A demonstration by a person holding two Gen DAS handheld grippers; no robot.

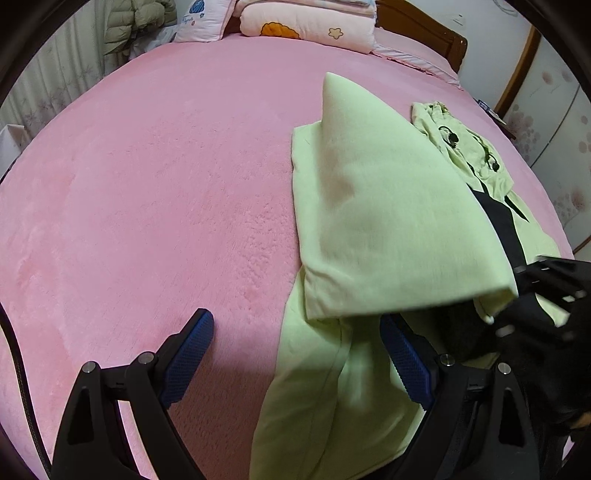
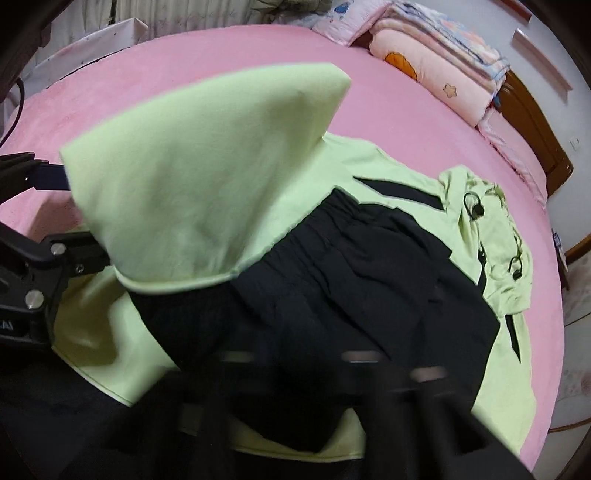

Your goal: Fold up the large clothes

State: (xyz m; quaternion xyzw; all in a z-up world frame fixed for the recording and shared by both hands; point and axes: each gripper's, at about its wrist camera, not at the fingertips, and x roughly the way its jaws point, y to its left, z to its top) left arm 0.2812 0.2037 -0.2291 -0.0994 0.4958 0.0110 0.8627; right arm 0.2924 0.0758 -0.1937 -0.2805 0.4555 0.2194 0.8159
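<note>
A pale green hooded garment [image 1: 388,221] with black panels [image 2: 351,280] lies on the pink bed [image 1: 147,184], its hood and drawcords [image 2: 491,229] toward the far right. A large green flap [image 2: 192,177] stands raised and folded over the body, blurred. My left gripper [image 1: 297,358] is open, with the garment's near left edge lying between its blue pads [image 1: 192,354]; its fingers [image 2: 51,177] show at the left of the right wrist view, tips hidden behind the flap. My right gripper [image 2: 314,369] is a dark blur low over the black fabric, shut; whether cloth is pinched is unclear.
Folded pink quilts [image 1: 306,26] and a pillow [image 1: 203,18] are stacked at the head of the bed against a wooden headboard [image 1: 443,44]. A padded jacket [image 1: 140,26] hangs at the far left by curtains. A wardrobe [image 1: 546,122] stands to the right.
</note>
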